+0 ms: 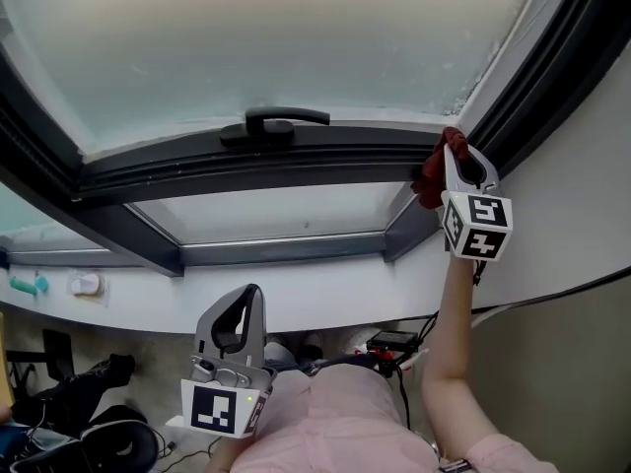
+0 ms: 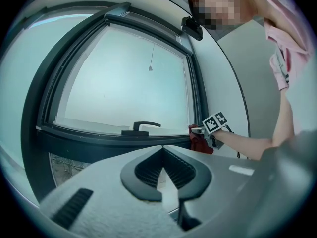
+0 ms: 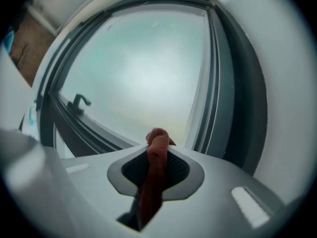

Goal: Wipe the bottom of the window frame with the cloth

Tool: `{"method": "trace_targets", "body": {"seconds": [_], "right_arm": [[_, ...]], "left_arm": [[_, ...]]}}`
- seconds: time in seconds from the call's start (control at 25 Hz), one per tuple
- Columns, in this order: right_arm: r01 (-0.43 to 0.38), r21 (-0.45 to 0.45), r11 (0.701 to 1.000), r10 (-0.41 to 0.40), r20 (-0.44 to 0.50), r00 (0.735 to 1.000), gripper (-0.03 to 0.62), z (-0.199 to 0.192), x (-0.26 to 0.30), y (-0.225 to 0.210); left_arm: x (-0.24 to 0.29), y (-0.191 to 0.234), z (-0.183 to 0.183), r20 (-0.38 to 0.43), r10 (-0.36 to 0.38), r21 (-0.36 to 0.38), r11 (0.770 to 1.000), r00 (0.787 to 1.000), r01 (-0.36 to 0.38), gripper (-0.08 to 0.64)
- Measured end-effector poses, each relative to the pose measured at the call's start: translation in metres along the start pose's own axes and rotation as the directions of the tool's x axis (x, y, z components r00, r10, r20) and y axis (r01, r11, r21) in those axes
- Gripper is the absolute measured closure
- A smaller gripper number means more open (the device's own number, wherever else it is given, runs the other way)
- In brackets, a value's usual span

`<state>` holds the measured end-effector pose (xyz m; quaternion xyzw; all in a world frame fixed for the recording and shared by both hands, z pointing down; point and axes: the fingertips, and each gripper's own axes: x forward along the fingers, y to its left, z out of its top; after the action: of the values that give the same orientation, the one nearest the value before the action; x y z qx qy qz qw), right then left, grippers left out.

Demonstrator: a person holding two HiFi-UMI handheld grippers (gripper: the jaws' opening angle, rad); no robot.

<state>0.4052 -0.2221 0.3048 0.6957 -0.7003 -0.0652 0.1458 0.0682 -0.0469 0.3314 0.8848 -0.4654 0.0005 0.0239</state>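
Clamping a red cloth (image 1: 431,177), right tongs (image 1: 452,152) touch the window frame (image 1: 197,168) bottom corner; left tongs (image 1: 254,294) hang below it, closed and empty.

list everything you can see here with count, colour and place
dark grey metal window frame: 1, dark grey, across the upper view
frosted glass pane: 1, pale, above the bottom rail
black lever handle: 1, black, on the bottom rail
dark red cloth: 1, dark red, at the frame's bottom right corner
white sill: 1, white, below the frame
small teal item: 1, teal, at the sill's left end
black cables: several, black, under the sill
right gripper: 1, grey, shut on the cloth
left gripper: 1, grey, shut, empty, held low
person's arm: 1, behind the right gripper
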Motion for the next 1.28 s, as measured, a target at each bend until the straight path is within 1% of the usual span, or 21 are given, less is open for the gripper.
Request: {"method": "trace_targets", "body": {"seconds": [0.08,0.12,0.2,0.32,0.52,0.64,0.76,0.88,1.0,1.16,1.28], "right_arm": [[-0.092,0.124,0.988,0.081,0.090,0.993,0.534,0.017,-0.011,0.023],[-0.145,0.162,0.976,0.124,0.133,0.983,0.534,0.026,-0.016,0.039],[-0.241,0.198,0.950,0.200,0.205,0.958,0.535,0.043,-0.025,0.075],[-0.347,0.199,0.916,0.291,0.263,0.920,0.535,0.058,-0.033,0.129],[-0.442,0.144,0.885,0.403,0.236,0.884,0.535,0.060,-0.033,0.208],[-0.479,0.108,0.871,0.450,0.215,0.867,0.535,0.061,-0.028,0.242],[-0.504,0.090,0.859,0.481,0.198,0.854,0.535,0.062,-0.023,0.266],[-0.508,0.090,0.857,0.490,0.167,0.856,0.535,0.060,-0.015,0.278],[-0.506,0.093,0.857,0.495,0.118,0.861,0.535,0.048,-0.003,0.286],[-0.503,0.074,0.861,0.492,0.126,0.861,0.537,0.048,0.000,0.288],[-0.513,0.070,0.855,0.502,0.129,0.855,0.537,0.050,0.000,0.289]], "left_arm": [[-0.001,0.004,-0.001,-0.003,0.002,-0.002,1.000,1.000,-0.002,0.560],[-0.001,0.006,-0.001,-0.003,0.002,-0.002,1.000,1.000,-0.002,0.560],[-0.001,0.008,0.000,-0.004,-0.002,0.001,1.000,1.000,0.002,0.560],[-0.001,0.009,0.001,-0.002,-0.009,0.004,1.000,1.000,0.009,0.560],[-0.008,0.019,0.001,-0.010,0.000,-0.002,1.000,1.000,0.000,0.560],[-0.014,0.028,0.001,-0.011,0.017,-0.007,1.000,1.000,-0.017,0.560],[-0.019,0.037,-0.001,-0.013,0.034,-0.015,0.999,0.999,-0.035,0.560],[-0.022,0.044,-0.001,-0.016,0.040,-0.021,0.999,0.999,-0.041,0.560],[-0.022,0.047,-0.002,-0.018,0.039,-0.027,0.999,0.999,-0.039,0.560],[-0.019,0.050,-0.003,-0.019,0.030,-0.030,0.999,0.999,-0.031,0.560],[-0.015,0.048,-0.001,-0.018,0.016,-0.030,0.999,1.000,-0.016,0.560]]}}
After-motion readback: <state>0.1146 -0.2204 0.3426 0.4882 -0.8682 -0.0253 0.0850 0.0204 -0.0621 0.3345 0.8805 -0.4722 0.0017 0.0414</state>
